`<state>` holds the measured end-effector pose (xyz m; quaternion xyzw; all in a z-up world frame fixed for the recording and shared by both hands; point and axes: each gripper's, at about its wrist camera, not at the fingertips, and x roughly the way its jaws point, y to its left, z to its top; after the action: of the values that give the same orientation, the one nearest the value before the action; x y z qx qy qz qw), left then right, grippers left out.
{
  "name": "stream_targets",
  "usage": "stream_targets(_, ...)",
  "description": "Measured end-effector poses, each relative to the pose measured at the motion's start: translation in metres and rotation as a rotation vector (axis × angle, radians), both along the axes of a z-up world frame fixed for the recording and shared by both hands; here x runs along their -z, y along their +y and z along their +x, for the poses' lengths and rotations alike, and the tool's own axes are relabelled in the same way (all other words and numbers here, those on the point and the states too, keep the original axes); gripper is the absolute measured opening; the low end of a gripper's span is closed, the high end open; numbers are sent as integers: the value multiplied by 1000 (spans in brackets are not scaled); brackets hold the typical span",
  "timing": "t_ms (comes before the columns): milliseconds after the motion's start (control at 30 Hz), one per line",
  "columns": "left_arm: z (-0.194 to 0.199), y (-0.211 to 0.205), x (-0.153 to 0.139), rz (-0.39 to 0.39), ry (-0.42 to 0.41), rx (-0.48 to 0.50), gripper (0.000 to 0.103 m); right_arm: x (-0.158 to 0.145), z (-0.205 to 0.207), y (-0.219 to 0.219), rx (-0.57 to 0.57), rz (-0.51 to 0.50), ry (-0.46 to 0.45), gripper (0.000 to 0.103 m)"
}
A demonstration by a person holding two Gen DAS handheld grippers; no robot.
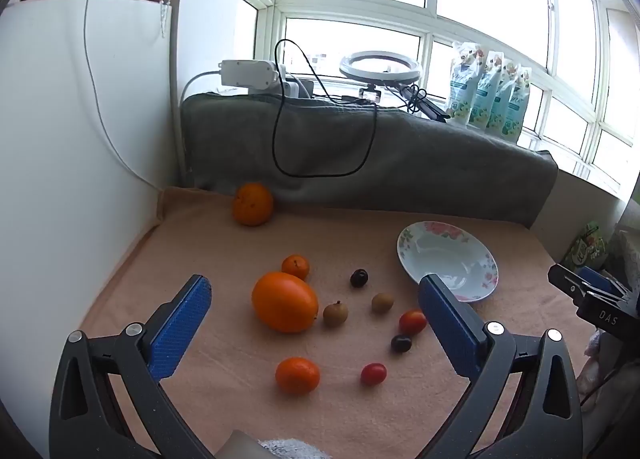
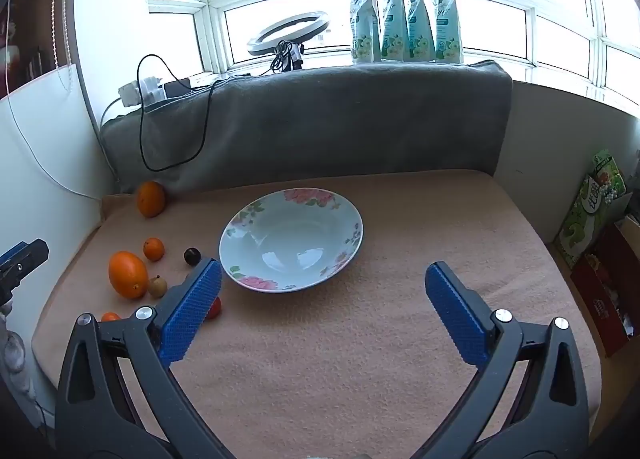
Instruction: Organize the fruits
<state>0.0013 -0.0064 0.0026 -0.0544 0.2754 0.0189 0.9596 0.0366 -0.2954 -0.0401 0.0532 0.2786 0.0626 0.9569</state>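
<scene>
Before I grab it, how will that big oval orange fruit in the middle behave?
The big oval orange fruit looks smooth and rounded, so it will probably roll if nudged on the peach cloth. Its glossy skin may slip between pads. It seems the heaviest piece there.

Ring light (image 2: pixel 289 32), grey blanket (image 2: pixel 320 119), four pouches (image 2: pixel 406 15)

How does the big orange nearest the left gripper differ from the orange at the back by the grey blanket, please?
The near orange is egg-shaped and smooth; the back orange is rounder, with dark flecks. The near orange lies among the small fruits; the back orange sits alone against the grey blanket. Both are orange, rest on the peach cloth, and lie outside the floral plate.
</scene>
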Motion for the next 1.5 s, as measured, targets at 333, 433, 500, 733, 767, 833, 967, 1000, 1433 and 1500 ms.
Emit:
stream_targets(333,-1,2,-2,1,-1,-3,102,-1,-1,-2,-4,6,3,103)
stream_targets(433,-2,4,-3,1,1,-3,102,-2,-1,0,-3,6,4,103)
stream_targets(500,-2,3,-3,3,0,0,102,-2,-1,0,-2,4,3,103)
stream_targets(733,1,6,-4,2,1,0,102,-1,-1,1,-3,8,5,103)
stream_targets(767,-1,3,-3,7,0,0,102,-2,-1,2,-6,7,6,103)
stream_targets(833,0,3,-4,7,3,1,102,-2,-1,3,-8,6,7,103)
stream_targets(967,1,4,-7,8,4,1,102,3,1,4,-13,11,12,103)
stream_targets(1000,0,3,-3,8,3,1,102,3,1,4,-13,12,13,103)
stream_targets(1433,0,2,-1,8,-2,1,102,2,1,4,-14,11,13,103)
stream_targets(1500,0,3,0,7,0,0,102,3,1,4,-15,12,16,103)
